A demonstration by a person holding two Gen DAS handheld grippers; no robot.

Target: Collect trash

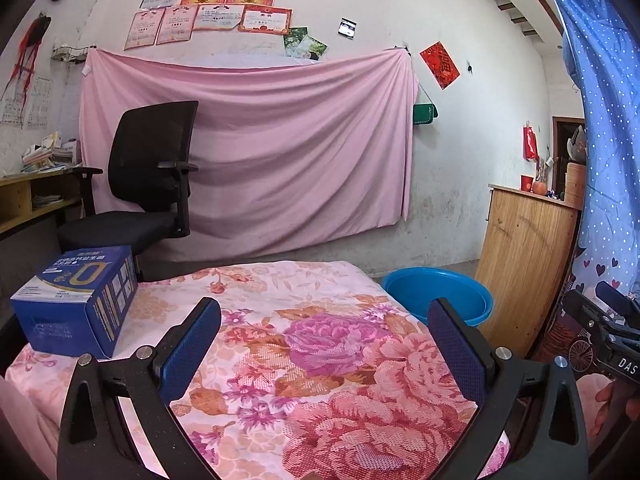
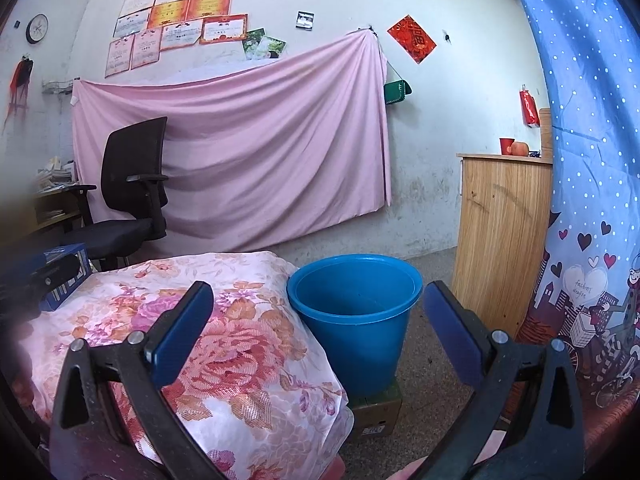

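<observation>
A blue carton [image 1: 78,300] printed with white text stands on the left part of a table under a floral cloth [image 1: 320,360]. My left gripper [image 1: 324,336] hangs open over the cloth, right of the carton, holding nothing. A blue plastic bucket [image 2: 354,316] sits on a cardboard box [image 2: 378,412] on the floor by the table's right edge; its rim [image 1: 438,290] shows in the left wrist view. Open and empty, my right gripper [image 2: 316,320] hovers near the table's right corner, facing the bucket. The carton's corner [image 2: 66,276] peeks in at the left of the right wrist view.
A black office chair [image 1: 148,184] stands behind the table before a pink sheet [image 1: 256,148] on the wall. A wooden cabinet [image 2: 500,236] is right of the bucket, a blue curtain [image 2: 592,160] beside it. The other gripper's body [image 1: 608,328] and a hand show at far right.
</observation>
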